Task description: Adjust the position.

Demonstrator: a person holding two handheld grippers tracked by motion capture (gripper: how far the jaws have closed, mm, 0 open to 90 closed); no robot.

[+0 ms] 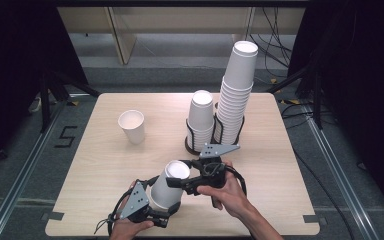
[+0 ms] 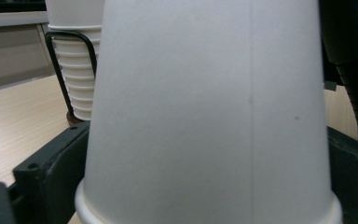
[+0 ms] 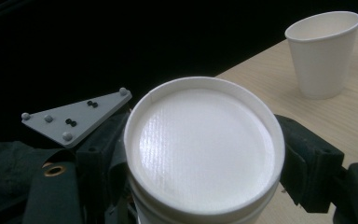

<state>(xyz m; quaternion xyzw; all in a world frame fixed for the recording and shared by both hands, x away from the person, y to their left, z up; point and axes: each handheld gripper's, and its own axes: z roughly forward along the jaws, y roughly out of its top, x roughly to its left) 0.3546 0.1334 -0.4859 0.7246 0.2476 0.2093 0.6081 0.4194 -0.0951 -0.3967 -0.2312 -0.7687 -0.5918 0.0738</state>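
An upside-down paper cup [image 1: 169,187] is being held near the front edge of the bench [image 1: 105,165], base upward; its upper part is being clamped by the right claw [image 1: 176,183], while its rim end is being flanked by the jaws of the left claw [image 1: 166,214], which are standing wide; an upright cup [image 1: 132,126] is being left well apart; two cup stacks [image 1: 232,95] are being kept in a wire holder [image 1: 219,131].

Matt white paper cup [image 1: 169,187], faintly ribbed base; pale matt wood-grain table [image 1: 105,165].
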